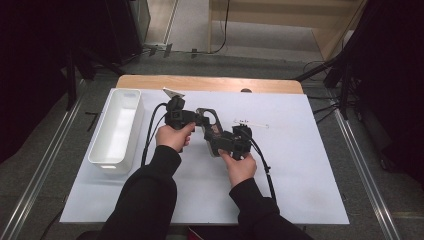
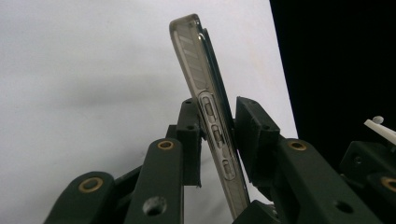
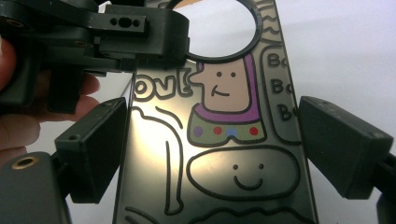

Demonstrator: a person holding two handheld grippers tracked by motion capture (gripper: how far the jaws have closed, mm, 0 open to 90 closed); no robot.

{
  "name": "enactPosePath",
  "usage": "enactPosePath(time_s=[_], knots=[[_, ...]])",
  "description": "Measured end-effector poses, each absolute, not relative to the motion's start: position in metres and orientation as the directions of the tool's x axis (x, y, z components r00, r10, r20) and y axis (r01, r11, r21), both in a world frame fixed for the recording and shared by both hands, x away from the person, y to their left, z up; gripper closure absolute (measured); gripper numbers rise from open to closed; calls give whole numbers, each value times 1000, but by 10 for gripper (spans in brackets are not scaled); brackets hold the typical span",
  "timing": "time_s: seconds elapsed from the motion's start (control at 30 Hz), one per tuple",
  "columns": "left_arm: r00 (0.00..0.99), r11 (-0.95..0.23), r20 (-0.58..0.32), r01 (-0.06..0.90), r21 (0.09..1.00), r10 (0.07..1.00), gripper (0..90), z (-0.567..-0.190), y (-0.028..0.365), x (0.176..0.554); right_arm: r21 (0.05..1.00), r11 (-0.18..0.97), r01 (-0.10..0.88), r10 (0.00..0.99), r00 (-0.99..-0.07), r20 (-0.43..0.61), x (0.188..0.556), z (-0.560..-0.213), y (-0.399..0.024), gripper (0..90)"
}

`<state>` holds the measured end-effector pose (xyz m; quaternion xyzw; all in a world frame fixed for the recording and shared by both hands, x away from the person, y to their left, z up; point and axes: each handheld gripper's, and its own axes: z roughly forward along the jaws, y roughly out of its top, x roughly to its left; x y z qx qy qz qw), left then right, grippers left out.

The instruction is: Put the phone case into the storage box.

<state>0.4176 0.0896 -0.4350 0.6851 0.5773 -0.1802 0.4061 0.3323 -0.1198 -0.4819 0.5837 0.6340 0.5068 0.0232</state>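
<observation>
Phone case (image 3: 219,140) pinched edge-on between left gripper (image 2: 219,135) pads, flanked loosely by wide-spread right gripper (image 3: 212,144) jaws, likely slipping or twisting if bumped.

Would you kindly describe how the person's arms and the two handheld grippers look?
Both arms wear long black sleeves reaching the wrists; the hands are bare. The left gripper and right gripper are matte black, with blocky jaws, brass-coloured rivets and screw holes. A black cable trails from each, and the left carries a grey three-cornered plate.
</observation>
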Motion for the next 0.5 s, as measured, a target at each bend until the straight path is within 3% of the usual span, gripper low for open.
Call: enactPosePath(time_s=[0.5], knots=[[247,27,-756,944,330,606,765,-436,93,419,666,-201,718,758,-317,570,333,-482,-118,107]])
